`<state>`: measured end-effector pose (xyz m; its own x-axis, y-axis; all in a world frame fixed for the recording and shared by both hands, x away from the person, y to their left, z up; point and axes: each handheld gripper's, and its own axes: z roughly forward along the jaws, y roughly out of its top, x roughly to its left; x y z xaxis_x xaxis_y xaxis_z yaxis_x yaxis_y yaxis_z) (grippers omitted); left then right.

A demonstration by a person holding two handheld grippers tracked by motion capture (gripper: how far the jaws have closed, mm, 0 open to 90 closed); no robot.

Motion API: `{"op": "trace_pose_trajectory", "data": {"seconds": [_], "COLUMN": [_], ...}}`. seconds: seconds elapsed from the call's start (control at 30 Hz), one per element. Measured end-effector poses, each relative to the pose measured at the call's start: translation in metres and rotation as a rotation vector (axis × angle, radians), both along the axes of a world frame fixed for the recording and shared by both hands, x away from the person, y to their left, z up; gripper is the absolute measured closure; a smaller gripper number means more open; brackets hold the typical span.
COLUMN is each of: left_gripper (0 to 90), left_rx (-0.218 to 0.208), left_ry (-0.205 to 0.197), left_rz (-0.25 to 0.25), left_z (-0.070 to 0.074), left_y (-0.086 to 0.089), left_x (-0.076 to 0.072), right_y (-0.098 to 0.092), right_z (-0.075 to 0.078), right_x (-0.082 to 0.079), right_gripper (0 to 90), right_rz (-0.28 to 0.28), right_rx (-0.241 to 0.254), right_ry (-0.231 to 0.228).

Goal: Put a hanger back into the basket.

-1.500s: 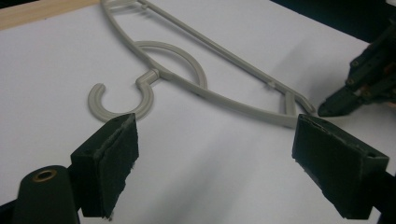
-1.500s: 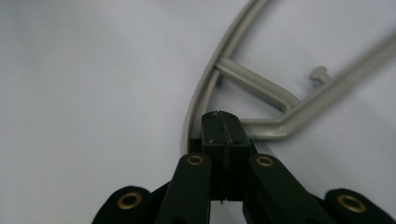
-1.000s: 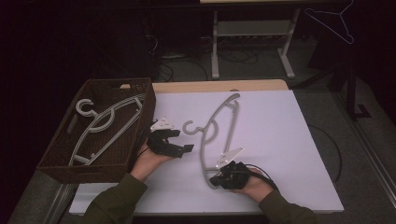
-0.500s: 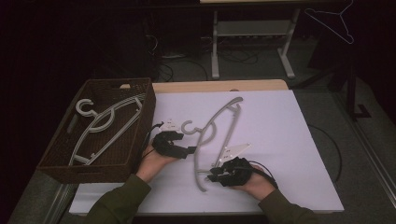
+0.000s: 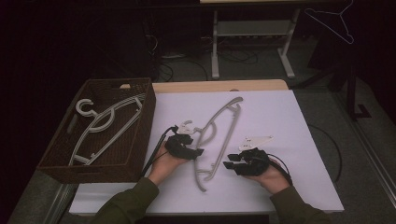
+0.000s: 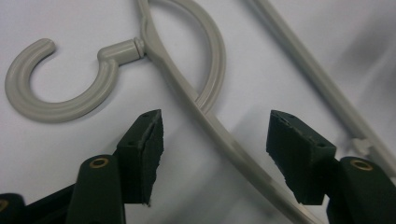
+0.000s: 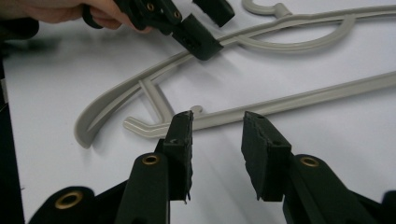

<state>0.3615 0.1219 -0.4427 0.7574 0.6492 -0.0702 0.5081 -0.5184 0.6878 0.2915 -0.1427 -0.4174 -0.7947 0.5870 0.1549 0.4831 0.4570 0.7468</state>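
A grey plastic hanger lies flat on the white table top, with its hook to the left. My left gripper has been closing its jaws. They stand on either side of the hanger's shoulder arm just below the hook. A gap remains on each side, so the left gripper is open. My right gripper has been opening its jaws. The right gripper holds nothing, and the hanger's lower bar lies just past its tips. The left gripper shows beyond it.
A brown wicker basket stands at the table's left edge with a second grey hanger inside. A metal rack and cables lie on the floor behind the table. A wire hanger hangs at the back right.
My right gripper has let go of the hanger's near end and drawn back to the right. My left gripper moved right and down over the hanger's shoulder, narrowing its jaws.
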Motion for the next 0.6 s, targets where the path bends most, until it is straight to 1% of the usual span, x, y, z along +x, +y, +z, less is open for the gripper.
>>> {"op": "trace_pose_trajectory", "data": {"seconds": [0.1,0.13,0.2,0.27,0.33,0.43,0.6], "left_gripper": [39.6,40.4,42.8,45.7,52.1,59.1,62.9], "left_rx": [0.03,0.053,0.076,0.08,0.086,0.096,0.108], "left_ry": [-0.014,-0.024,-0.038,-0.033,-0.027,-0.024,-0.01], "left_rz": [0.0,-0.003,-0.001,-0.003,-0.003,-0.009,-0.01], "left_z": [-0.0014,-0.0019,-0.0024,-0.0016,-0.0004,0.0008,0.0027], "left_y": [-0.0038,-0.0057,-0.0081,-0.0084,-0.008,-0.0063,-0.0033], "left_x": [0.0002,0.0,-0.0009,-0.0006,-0.0006,-0.0006,-0.0002], "right_y": [-0.0024,-0.0028,-0.004,-0.0052,-0.0065,-0.0076,-0.0091], "right_z": [0.0006,0.0007,0.0013,0.0015,0.0017,0.0019,0.0028], "right_x": [0.0007,0.0007,0.0011,0.0011,0.0015,0.0017,0.0011], "right_gripper": [62.9,62.9,62.9,62.9,62.9,63.3,63.9], "right_rz": [-0.011,-0.015,-0.021,-0.024,-0.025,-0.027,-0.035], "right_rx": [0.003,0.005,0.007,0.012,0.011,0.015,0.016], "right_ry": [0.001,0.001,0.001,-0.006,-0.008,-0.012,-0.008]}}
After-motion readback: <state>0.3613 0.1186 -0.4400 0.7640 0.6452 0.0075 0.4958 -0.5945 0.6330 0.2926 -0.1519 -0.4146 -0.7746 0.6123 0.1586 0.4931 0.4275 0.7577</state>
